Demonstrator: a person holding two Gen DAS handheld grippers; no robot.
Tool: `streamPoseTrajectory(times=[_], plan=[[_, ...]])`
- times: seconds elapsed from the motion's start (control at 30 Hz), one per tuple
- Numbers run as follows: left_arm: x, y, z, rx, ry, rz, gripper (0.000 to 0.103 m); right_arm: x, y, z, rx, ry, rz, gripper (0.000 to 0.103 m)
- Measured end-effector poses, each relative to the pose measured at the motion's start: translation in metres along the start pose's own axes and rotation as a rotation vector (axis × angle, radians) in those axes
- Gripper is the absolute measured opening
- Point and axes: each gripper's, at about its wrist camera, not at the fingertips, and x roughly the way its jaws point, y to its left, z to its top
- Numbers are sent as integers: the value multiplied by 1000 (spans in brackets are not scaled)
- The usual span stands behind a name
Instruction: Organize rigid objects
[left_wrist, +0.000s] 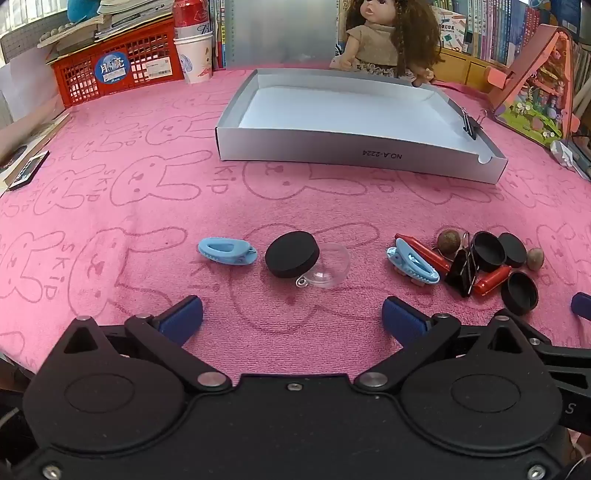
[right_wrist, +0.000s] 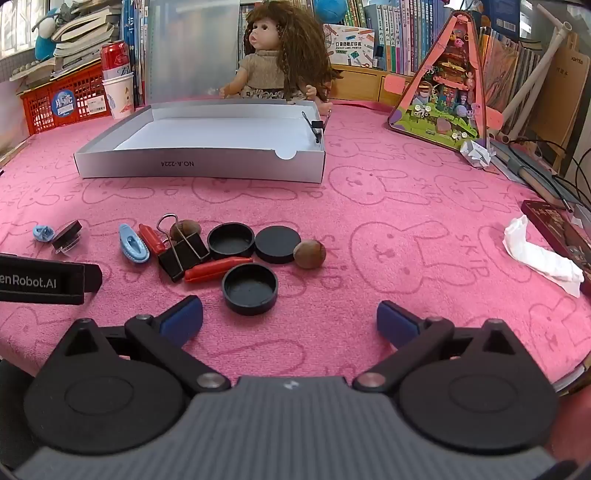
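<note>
My left gripper (left_wrist: 291, 319) hangs open above the pink cloth, nothing between its fingers. Just ahead lie a black disc (left_wrist: 291, 253) leaning on a clear dome (left_wrist: 328, 269) and a light blue clip (left_wrist: 227, 251). To the right is a pile: another blue clip (left_wrist: 412, 266), red pieces (left_wrist: 424, 251), a black binder clip (left_wrist: 460, 271), black caps (left_wrist: 487, 251), brown nuts (left_wrist: 448, 240). My right gripper (right_wrist: 290, 317) is open too, with a black cap (right_wrist: 250, 290) just ahead of its left finger. The white shallow box (right_wrist: 199, 166) stands beyond.
A binder clip (left_wrist: 471, 123) is clamped on the box's right wall. A doll (right_wrist: 273, 59), a red crate (left_wrist: 110, 70), a paper cup (left_wrist: 195, 55) and a toy house (right_wrist: 447, 81) line the back. Crumpled tissue (right_wrist: 539, 254) and a dark box (right_wrist: 557, 229) lie at the right edge.
</note>
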Motion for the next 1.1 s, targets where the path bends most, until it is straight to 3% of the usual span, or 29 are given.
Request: streamPoseTrajectory(times=[1.1], plan=[[0,1,0,-4,1,2,103,3,-5,3,-19,17,36,103]])
